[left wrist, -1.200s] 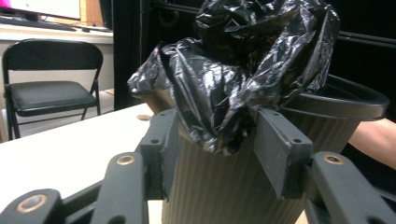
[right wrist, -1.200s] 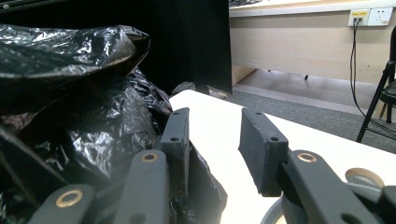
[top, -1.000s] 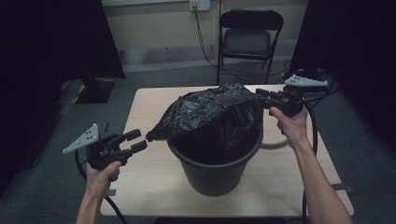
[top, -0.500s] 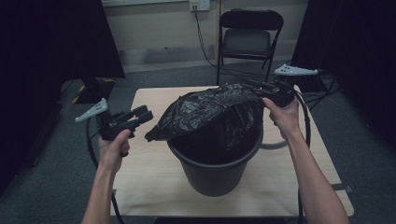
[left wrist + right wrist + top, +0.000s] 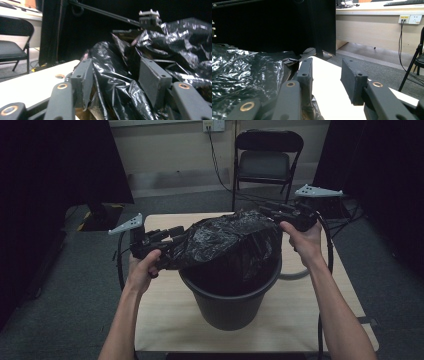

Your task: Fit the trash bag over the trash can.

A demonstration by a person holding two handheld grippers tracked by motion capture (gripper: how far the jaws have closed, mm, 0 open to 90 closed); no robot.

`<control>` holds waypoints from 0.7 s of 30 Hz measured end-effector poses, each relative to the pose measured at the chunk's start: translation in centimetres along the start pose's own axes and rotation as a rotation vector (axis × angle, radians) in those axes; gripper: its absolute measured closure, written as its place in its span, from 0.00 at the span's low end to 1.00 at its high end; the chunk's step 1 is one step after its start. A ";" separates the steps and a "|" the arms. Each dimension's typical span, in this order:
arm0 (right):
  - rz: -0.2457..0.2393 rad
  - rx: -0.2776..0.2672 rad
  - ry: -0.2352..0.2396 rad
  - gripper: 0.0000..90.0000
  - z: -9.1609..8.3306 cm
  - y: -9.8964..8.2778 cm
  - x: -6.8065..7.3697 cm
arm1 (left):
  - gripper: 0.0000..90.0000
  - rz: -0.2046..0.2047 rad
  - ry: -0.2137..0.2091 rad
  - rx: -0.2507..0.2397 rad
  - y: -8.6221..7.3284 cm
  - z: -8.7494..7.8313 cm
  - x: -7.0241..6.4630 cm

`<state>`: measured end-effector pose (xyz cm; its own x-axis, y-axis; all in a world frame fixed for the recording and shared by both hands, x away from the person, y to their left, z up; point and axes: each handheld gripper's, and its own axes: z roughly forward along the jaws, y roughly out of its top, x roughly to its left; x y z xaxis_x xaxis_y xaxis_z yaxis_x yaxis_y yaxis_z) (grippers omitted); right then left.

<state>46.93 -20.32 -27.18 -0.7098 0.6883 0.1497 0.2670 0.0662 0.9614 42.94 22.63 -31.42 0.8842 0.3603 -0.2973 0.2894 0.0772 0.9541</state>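
Observation:
A black bucket [image 5: 227,307] stands on the light wooden table [image 5: 165,320]. A crumpled black bin bag [image 5: 225,242] is draped over its mouth. My left gripper [image 5: 174,237] is at the bag's left corner. In the left gripper view its jaws [image 5: 116,68] have just opened a little, stand apart, and have a bunch of bag [image 5: 112,82] between the pads. My right gripper [image 5: 267,211] is at the bag's far right corner and has also eased open slightly. There the jaws [image 5: 325,67] frame bare table [image 5: 327,92], and the bag [image 5: 244,72] lies against the outside of the left finger.
A folding chair [image 5: 267,162] stands behind the table, under a wall socket [image 5: 209,125]. Dark curtains close off both sides. A grey cable loop [image 5: 295,272] lies on the table to the right of the bucket.
My left hand has travelled from the table's left front edge up and rightward to the bag's left corner. The right hand has hardly moved.

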 end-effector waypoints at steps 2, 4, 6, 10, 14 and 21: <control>0.000 -0.004 -0.001 0.68 -0.1 0.1 0.1 | 0.61 0.020 0.023 0.019 -0.2 0.1 -0.2; -0.010 -0.003 0.003 0.68 -0.1 0.2 0.3 | 0.65 0.027 0.041 0.013 -0.1 -0.1 -0.4; -0.013 -0.003 0.003 0.68 -0.2 0.2 0.4 | 0.78 0.042 0.055 0.008 0.1 -0.7 -0.6; -0.015 -0.008 -0.001 0.67 -0.2 0.3 0.5 | 0.95 0.075 0.082 0.015 0.3 -1.8 -1.1; -0.018 -0.009 -0.007 0.63 -0.3 0.5 0.7 | 1.00 0.103 0.095 0.047 -0.3 -2.6 -2.0; -0.039 -0.027 -0.002 0.56 -1.3 1.3 1.5 | 1.00 0.149 0.108 0.060 -1.9 -4.9 -5.1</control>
<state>45.36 -20.08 -25.38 -0.7179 0.6872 0.1114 0.2210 0.0733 0.9725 36.07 25.23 -31.49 0.8756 0.4612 -0.1437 0.1820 -0.0394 0.9825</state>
